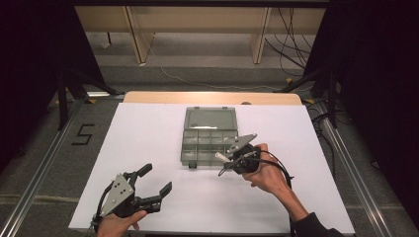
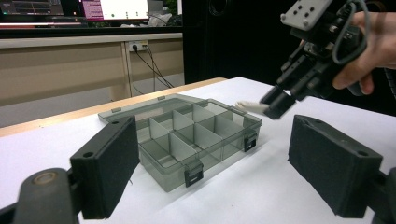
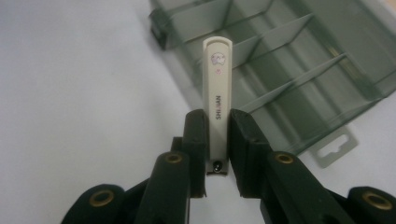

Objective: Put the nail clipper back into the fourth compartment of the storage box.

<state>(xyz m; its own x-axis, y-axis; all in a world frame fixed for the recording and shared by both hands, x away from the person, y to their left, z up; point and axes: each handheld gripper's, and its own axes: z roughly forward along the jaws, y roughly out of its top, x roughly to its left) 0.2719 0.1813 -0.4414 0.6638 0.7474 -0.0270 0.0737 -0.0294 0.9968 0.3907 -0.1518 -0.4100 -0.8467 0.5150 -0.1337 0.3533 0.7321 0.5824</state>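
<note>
A clear grey compartment box point(image 1: 209, 141) lies open on the white table, its lid folded back, and its compartments look bare point(image 2: 187, 135). My right gripper point(image 1: 228, 159) is shut on a slim cream nail clipper point(image 3: 218, 91), held just above the box's near right corner point(image 3: 280, 70). The clipper's tip point(image 2: 250, 107) points toward the box. My left gripper point(image 1: 158, 178) rests open at the table's front left, nothing between its jaws point(image 2: 212, 172).
The white sheet point(image 1: 148, 133) covers most of the table, with a wooden strip at the far edge. Metal rails run along both sides on the floor. Desks and cables stand beyond the table.
</note>
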